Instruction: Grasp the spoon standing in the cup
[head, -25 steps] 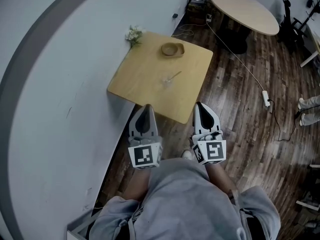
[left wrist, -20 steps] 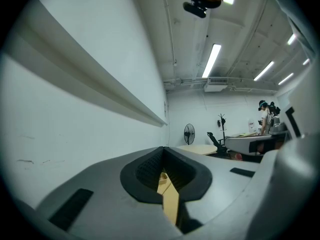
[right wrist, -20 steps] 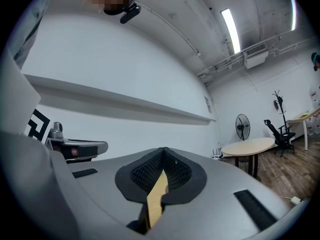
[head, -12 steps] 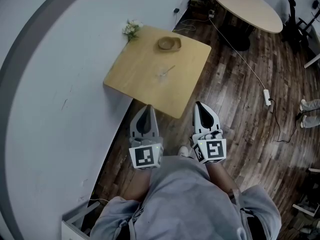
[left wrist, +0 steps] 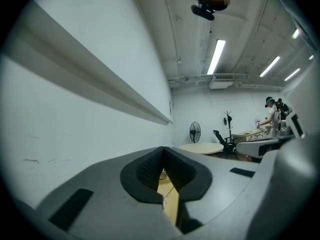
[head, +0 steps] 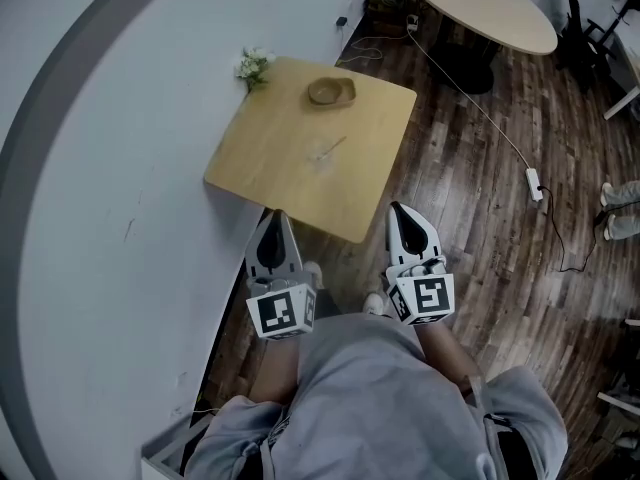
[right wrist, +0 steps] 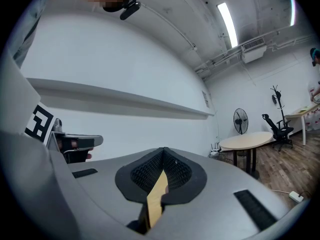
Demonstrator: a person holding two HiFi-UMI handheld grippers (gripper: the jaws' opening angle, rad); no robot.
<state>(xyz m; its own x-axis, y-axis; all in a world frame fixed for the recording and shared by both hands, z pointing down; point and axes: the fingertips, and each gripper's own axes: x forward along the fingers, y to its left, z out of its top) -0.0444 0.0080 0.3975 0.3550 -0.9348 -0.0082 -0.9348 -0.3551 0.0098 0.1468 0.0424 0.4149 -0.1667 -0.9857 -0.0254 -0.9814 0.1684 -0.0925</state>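
A clear cup point(head: 322, 155) with a spoon point(head: 332, 147) leaning in it stands near the middle of the square wooden table point(head: 270, 183). Both grippers are held low near the person's body, short of the table's near edge. My left gripper point(head: 274, 216) is shut and holds nothing. My right gripper point(head: 397, 210) is also shut and empty. In the left gripper view the jaws point(left wrist: 164, 152) meet, and a strip of the table top point(left wrist: 171, 204) shows below them. The right gripper view shows the same shut jaws point(right wrist: 163, 153).
A wooden bowl point(head: 331, 91) sits at the table's far side, and a small bunch of flowers point(head: 252, 65) at its far left corner. A white wall runs along the left. Beyond are a round table point(head: 485, 8), a power strip point(head: 533, 183) with its cable on the floor, and someone's feet point(head: 622, 208).
The table has slid up and left in the head view. My left gripper has shifted a little to the left. Both grippers stay shut.
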